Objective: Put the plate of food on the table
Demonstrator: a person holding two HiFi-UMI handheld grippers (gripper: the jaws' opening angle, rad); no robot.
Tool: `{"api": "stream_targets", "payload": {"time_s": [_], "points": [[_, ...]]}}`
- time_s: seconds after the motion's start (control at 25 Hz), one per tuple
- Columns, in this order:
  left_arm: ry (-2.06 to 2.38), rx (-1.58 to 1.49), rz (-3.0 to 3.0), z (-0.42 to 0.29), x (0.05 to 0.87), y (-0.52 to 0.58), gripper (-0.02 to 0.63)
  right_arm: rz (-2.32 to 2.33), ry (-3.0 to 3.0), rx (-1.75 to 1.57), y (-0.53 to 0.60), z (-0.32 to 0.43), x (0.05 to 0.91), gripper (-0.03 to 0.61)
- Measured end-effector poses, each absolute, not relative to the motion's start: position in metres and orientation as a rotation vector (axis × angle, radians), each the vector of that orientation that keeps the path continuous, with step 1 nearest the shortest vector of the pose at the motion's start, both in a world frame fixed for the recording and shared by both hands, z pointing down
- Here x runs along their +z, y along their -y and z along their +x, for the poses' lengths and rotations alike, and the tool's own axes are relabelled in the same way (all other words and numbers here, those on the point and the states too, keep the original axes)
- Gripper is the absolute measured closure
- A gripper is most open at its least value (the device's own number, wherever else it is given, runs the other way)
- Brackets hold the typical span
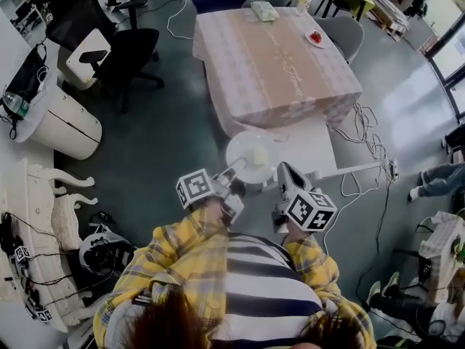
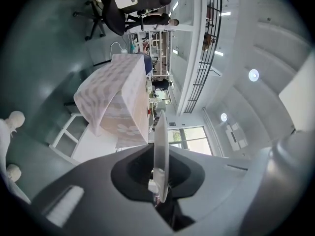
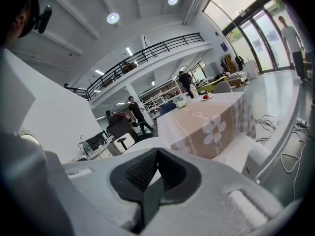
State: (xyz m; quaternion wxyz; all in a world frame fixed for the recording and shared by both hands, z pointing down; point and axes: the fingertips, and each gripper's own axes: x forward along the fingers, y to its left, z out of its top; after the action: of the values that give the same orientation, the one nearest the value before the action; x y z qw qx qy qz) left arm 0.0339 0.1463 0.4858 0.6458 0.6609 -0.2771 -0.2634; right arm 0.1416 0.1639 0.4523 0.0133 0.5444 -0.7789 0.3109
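A white plate (image 1: 251,151) with a pale yellow piece of food (image 1: 260,156) hangs in the air in front of me, short of the table (image 1: 276,64). My left gripper (image 1: 236,169) is shut on the plate's near rim; in the left gripper view the plate (image 2: 161,151) stands edge-on between the jaws. My right gripper (image 1: 280,169) sits at the plate's right edge with its jaws together; whether they touch the plate (image 3: 142,145) I cannot tell. The table (image 3: 211,122) wears a checked cloth with a flower print.
A small dish with red food (image 1: 314,38) and a tissue pack (image 1: 264,10) lie on the table's far end. A low white bench (image 1: 316,151) stands just below the plate. Chairs (image 1: 123,53) are to the left, and cables (image 1: 367,133) trail over the floor to the right.
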Motion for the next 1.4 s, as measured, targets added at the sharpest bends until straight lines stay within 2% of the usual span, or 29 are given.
{"api": "stream_targets", "payload": {"time_s": [0.56,1.4], "points": [[0.551,-0.549,1.563,-0.002,0.472,-0.006,0.609,1.814,2.355,0.917,-0.032,0.107,0.448,0.583],[0.584,-0.564,1.54,0.011,0.482,0.136,0.609,1.776,2.401,0.885,0.129,0.106,0.441,0.583]]}}
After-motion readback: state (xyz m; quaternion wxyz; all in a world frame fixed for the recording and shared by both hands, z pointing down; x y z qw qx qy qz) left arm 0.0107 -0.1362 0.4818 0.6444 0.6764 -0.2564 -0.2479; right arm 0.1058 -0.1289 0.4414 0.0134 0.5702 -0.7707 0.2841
